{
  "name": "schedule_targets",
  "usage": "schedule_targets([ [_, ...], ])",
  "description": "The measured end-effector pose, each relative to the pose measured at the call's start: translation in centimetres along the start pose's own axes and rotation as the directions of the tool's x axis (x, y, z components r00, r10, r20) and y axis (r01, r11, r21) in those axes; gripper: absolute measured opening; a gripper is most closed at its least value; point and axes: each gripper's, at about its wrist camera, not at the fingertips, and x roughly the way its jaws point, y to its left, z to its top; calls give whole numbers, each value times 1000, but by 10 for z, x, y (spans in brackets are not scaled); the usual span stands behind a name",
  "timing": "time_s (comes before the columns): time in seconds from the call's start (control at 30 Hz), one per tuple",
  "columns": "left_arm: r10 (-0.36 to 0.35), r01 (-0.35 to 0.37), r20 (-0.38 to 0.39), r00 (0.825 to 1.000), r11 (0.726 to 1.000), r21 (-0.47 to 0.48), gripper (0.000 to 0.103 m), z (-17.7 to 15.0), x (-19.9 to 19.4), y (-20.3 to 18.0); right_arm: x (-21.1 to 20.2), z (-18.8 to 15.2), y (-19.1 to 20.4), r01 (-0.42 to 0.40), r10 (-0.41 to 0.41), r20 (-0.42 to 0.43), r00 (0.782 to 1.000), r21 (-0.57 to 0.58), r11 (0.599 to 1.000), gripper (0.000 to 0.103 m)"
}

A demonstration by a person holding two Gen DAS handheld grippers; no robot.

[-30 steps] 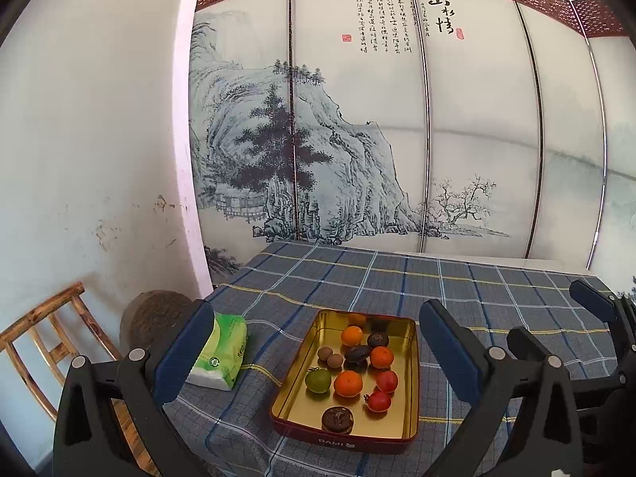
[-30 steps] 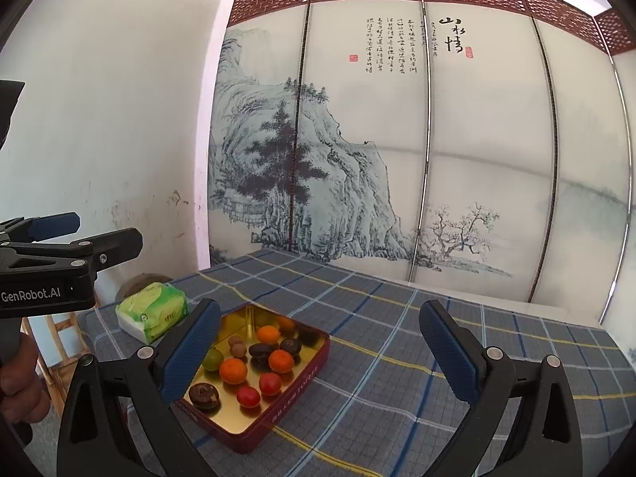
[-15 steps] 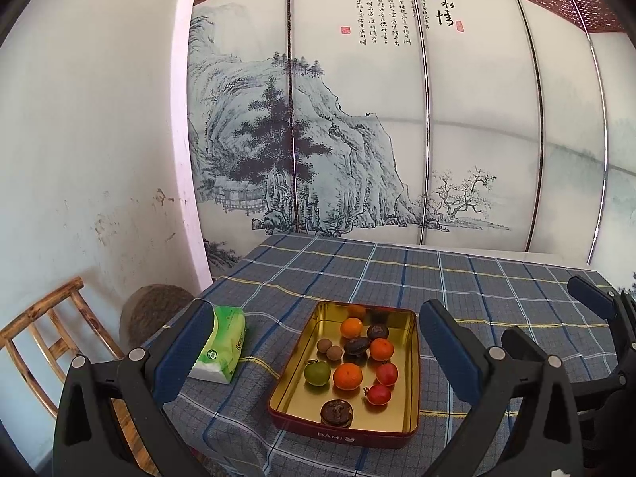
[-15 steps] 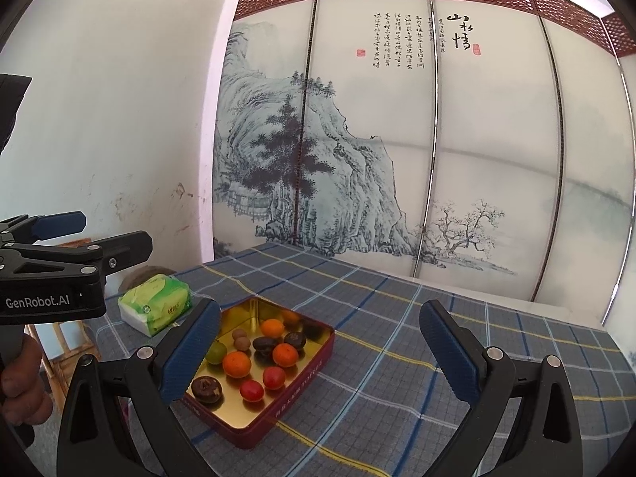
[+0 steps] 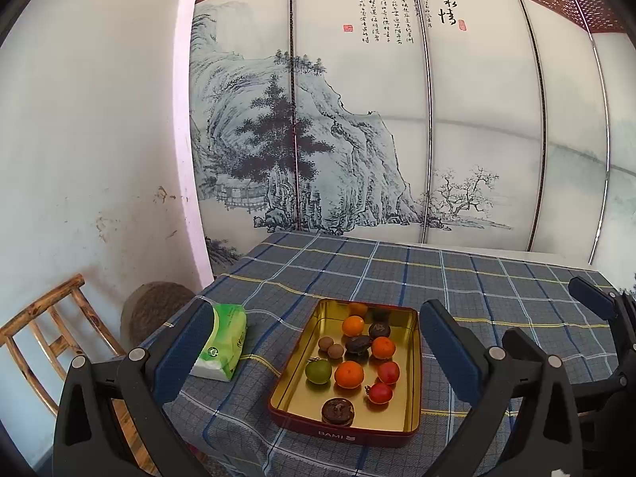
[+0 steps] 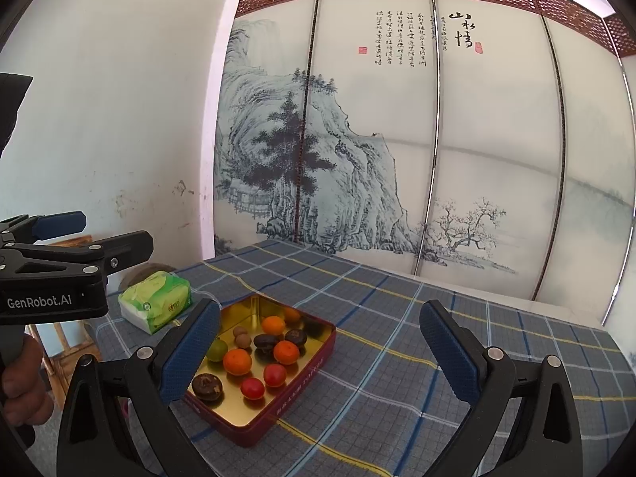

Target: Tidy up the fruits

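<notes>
- Left gripper, lower edge of the left wrist view: its blue-padded fingers stand wide apart with nothing between them. It is as open as a second ago.
- Right gripper, lower edge of the right wrist view: its fingers are likewise spread and empty. A person's hand at the lower left of that view holds the other tool's handle.
- Rectangular red tin with a gold inside, lower centre: it sits flat on the cloth and holds all the visible fruit.
  - Nearest the front wall is a dark brown wrinkled fruit.
  - Behind that are two small red round fruits, a green round fruit and round orange citrus fruits.
  - Further back are two little tan balls and more dark pieces.
- Change: over the last second only the cameras have drifted slightly, and no fruit has shifted. The kinds lie mingled, which fits either fruit already gathered into the tin or fruit waiting to be sorted.
- Green-and-white soft tissue pack, left of the tin and apart from it.
- Blue-grey checked tablecloth, bare across the middle and right.
- Bamboo chair, far lower left.
- Ink-landscape folding screen, filling the upper frame.
</notes>
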Motion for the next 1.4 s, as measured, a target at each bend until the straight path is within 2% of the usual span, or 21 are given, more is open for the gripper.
schedule_targets([
  [1.2,26,-26,-17,1000,1000,-3,103,-6,7,-2,1,-1,1,-5,5,-7,1000,-2,1000,100],
  [1.3,25,-25,-32,999,1000,4,103,-6,12,-3,7,-9,-7,-23,24,-33,999,1,1000,101],
  [1.4,15,-14,-63,998,1000,12,103,-3,22,-6,24,-23,-39,-21,25,-102,994,44,999,101],
])
